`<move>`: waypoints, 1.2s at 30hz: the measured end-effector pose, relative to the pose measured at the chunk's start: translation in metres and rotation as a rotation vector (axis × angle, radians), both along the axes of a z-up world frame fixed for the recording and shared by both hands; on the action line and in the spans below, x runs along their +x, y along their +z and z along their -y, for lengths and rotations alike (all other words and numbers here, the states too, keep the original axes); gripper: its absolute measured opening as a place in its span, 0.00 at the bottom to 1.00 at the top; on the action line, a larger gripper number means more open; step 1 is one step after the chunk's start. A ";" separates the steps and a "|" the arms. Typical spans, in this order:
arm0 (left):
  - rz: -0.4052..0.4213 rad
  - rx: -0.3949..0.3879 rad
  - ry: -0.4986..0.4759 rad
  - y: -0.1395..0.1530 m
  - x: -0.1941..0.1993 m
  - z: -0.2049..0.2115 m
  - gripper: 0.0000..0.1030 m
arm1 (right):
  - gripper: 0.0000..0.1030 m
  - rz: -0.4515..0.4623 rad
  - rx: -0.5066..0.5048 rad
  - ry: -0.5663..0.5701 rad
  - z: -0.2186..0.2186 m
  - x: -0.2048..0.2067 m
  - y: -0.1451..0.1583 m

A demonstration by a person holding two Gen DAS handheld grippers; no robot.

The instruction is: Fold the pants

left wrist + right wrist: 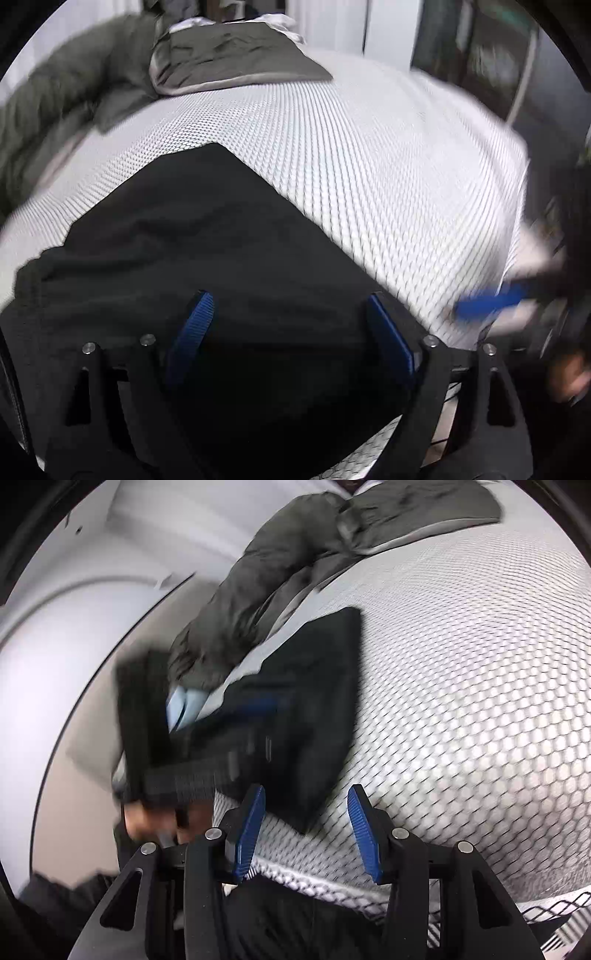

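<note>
White honeycomb-patterned bed cover (461, 701) fills the view, a grey duvet (240, 590) bunched along its far side. On it lie the black pants (314, 701), folded into a compact rectangle, long axis running away toward the duvet. Left gripper (288, 299) hovers over them, blue fingers spread wide. Right gripper (306, 794) stands parted, holding nothing.
</note>
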State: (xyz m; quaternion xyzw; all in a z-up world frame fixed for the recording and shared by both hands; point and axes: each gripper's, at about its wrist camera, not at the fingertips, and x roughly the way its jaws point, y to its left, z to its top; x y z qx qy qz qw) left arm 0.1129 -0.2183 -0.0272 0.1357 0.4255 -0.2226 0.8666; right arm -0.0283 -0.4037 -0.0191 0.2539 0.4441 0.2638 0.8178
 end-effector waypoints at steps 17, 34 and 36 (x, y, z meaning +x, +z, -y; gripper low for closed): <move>0.022 -0.060 0.066 -0.044 -0.030 -0.052 0.88 | 0.31 -0.066 -0.138 0.061 -0.046 0.095 -0.037; 0.010 -0.124 0.069 -0.043 -0.031 -0.069 0.89 | 0.28 -0.082 -0.200 -0.036 -0.077 0.290 -0.031; 0.018 -0.166 0.068 -0.030 -0.040 -0.087 0.89 | 0.56 -0.028 -0.180 -0.039 -0.069 0.263 -0.013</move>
